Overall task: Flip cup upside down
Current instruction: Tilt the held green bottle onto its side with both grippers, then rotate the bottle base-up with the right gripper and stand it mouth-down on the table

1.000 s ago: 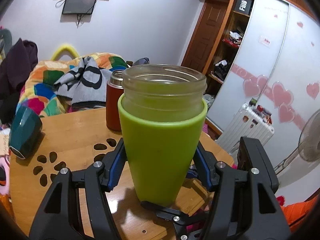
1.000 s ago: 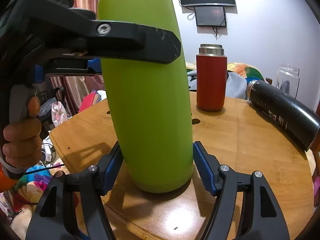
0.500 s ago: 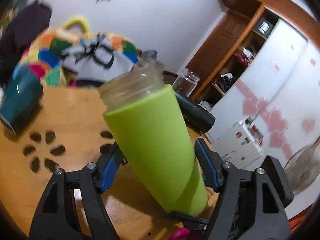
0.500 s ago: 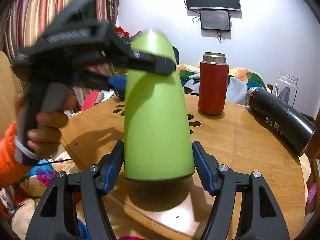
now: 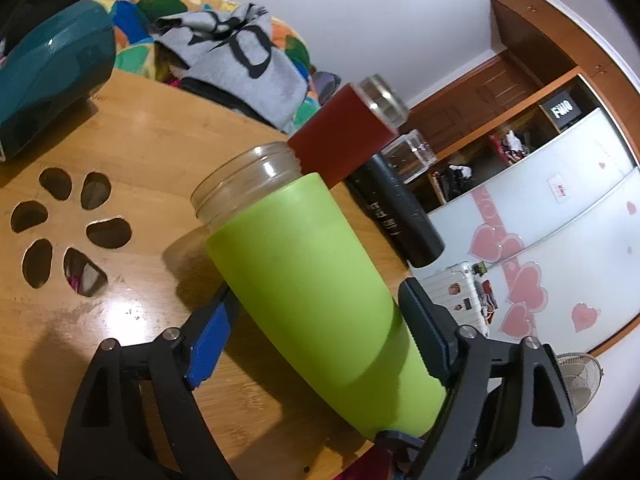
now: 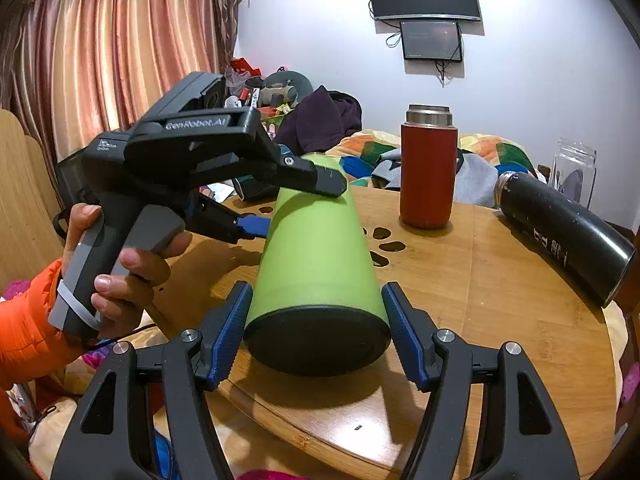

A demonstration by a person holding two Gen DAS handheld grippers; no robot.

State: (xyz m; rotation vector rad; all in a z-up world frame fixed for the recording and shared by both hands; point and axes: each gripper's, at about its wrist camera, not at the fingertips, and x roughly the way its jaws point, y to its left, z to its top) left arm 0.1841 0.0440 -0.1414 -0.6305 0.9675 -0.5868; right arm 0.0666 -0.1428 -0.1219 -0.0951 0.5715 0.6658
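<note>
The cup point(image 5: 312, 292) is a glass jar in a lime-green sleeve with a dark base point(image 6: 318, 338). It is tilted far over above the round wooden table point(image 6: 500, 300), mouth pointing away from the right wrist camera. My left gripper point(image 5: 316, 332) is shut on its middle; it also shows in the right wrist view point(image 6: 296, 200), held by a hand. My right gripper point(image 6: 316, 332) is open, its blue pads point(image 6: 226, 330) on either side of the cup's base without touching it.
A red flask point(image 6: 428, 176) stands upright behind the cup. A black bottle point(image 6: 564, 236) lies on its side at the right. A teal object point(image 5: 48, 76) lies at the table's far left. Flower-shaped cutouts point(image 5: 64, 236) mark the table's middle. A clear jar point(image 6: 574, 172) stands behind.
The cup went from upright to strongly tilted, its base lifted and turned toward the right wrist camera. My left gripper rotated with it. My right gripper stayed open around the base.
</note>
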